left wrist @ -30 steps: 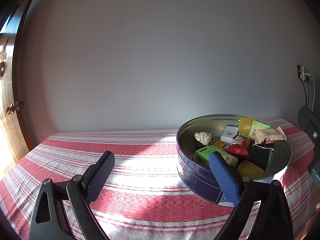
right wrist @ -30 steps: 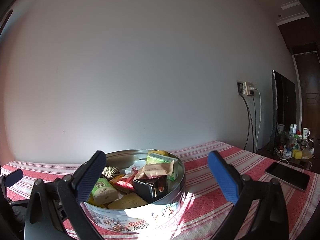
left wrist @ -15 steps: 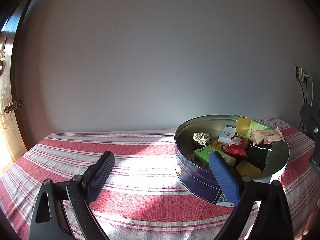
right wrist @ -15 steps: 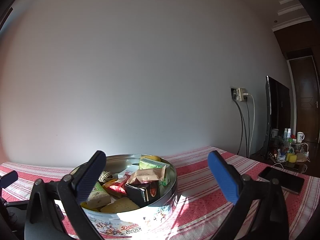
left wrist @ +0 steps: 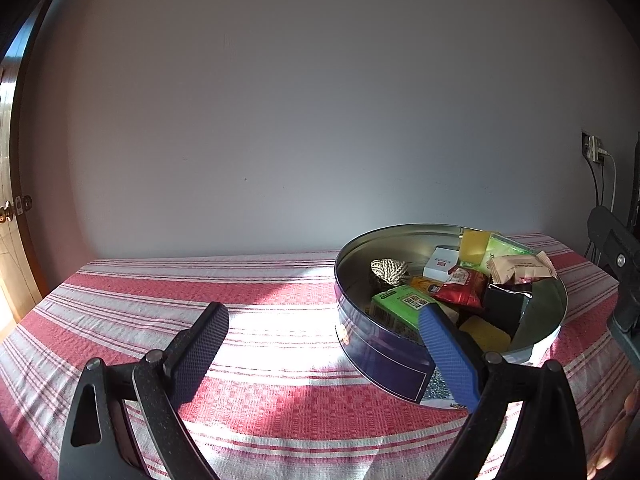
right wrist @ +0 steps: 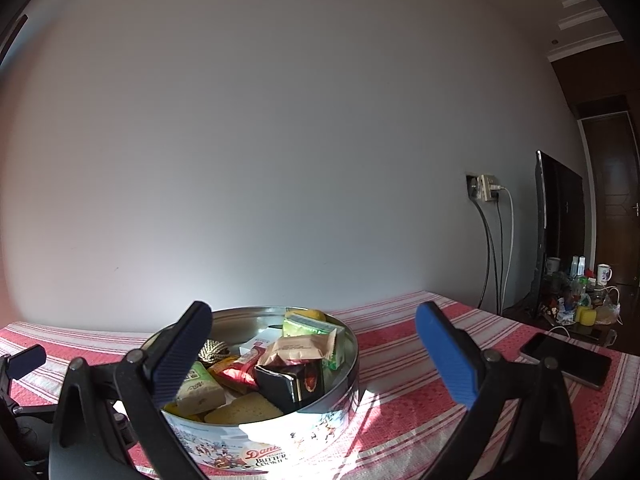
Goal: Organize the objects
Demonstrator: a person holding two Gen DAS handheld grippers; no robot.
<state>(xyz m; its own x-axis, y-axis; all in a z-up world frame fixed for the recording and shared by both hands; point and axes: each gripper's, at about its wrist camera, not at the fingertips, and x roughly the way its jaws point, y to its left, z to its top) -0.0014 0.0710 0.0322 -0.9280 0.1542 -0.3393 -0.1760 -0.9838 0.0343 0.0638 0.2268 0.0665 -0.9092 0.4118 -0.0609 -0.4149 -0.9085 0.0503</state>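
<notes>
The left gripper [left wrist: 323, 354] has two black, matte, grainy arms, each with a triangular cut-out near its base at 7 o'clock and round rivets at the joints. Its fingers [left wrist: 198, 354] wear flat, dark blue pads with a fine dotted texture; the sunlit one at 4 o'clock looks bright blue. A sliver of bare skin shows at the 4 o'clock edge of that view.

The right gripper [right wrist: 314, 354] is built alike: black speckled arms, round pivot pins, and ribbed blue pads on its fingers [right wrist: 446, 354], the 8 o'clock pad shaded almost navy.
</notes>
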